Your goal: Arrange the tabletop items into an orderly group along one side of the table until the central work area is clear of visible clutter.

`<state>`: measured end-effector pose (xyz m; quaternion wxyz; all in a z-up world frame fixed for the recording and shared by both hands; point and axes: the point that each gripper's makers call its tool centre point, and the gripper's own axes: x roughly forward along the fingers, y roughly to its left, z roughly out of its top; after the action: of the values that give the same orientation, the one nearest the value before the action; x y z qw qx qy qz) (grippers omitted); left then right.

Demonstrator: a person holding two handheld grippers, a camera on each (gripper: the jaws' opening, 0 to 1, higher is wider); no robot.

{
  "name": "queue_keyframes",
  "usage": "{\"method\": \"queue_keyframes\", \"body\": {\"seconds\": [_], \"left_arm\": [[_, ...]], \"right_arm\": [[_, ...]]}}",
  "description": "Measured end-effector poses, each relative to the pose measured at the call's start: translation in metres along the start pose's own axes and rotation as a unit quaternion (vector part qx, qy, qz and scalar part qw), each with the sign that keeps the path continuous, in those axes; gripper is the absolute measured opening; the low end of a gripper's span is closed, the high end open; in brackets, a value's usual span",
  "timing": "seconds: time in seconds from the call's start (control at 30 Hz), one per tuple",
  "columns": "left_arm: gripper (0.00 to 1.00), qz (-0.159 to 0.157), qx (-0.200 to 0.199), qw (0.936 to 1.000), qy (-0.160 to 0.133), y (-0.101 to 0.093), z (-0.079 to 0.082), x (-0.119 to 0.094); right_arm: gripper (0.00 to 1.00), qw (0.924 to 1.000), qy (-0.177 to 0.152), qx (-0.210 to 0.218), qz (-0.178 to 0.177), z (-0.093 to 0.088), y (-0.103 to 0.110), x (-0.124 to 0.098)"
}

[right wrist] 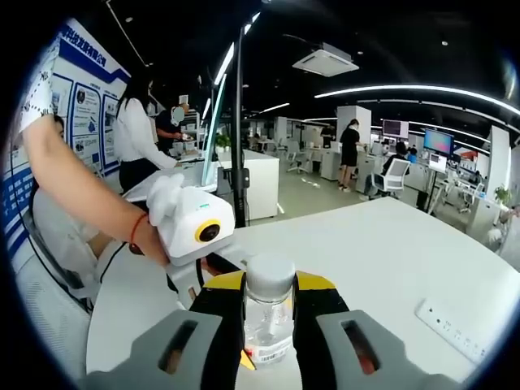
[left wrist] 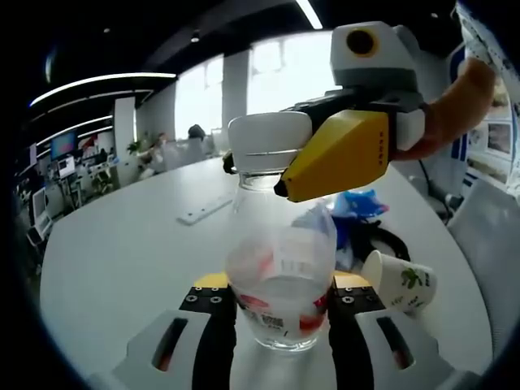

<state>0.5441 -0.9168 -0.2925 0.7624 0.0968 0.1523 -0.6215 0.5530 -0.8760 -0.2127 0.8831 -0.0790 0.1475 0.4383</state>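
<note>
The left gripper (left wrist: 276, 313) pinches the plastic bottle's (left wrist: 280, 276) lower body above the white table (left wrist: 122, 244); the right gripper (right wrist: 270, 313) clamps its cap (left wrist: 270, 146). Light, slippery, crushable: body grips suit it.

Bottle label (left wrist: 280, 313) and wall posters (right wrist: 77, 97): print illegible
</note>
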Motion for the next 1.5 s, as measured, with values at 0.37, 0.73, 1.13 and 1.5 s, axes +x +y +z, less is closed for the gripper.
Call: {"method": "queue_keyframes", "body": {"seconds": [0.37,0.73,1.13,1.5], "left_arm": [[0.44,-0.004,-0.013,0.9998,0.011,-0.002,-0.008,0.002],[0.51,-0.002,-0.025,0.9996,0.012,-0.005,-0.015,0.002],[0.56,0.002,-0.043,0.9989,0.017,-0.006,-0.017,0.0],[0.64,0.006,-0.064,0.9978,0.016,-0.006,-0.019,-0.003]], "right_arm": [[0.18,1.0,0.001,-0.005,0.001,-0.001,0.003,0.0],[0.18,0.9998,0.007,-0.016,-0.005,-0.002,0.007,-0.002],[0.19,0.9995,0.011,-0.021,-0.019,-0.003,0.007,-0.005],[0.19,0.9992,0.016,-0.03,-0.02,-0.004,0.009,-0.006]]}}
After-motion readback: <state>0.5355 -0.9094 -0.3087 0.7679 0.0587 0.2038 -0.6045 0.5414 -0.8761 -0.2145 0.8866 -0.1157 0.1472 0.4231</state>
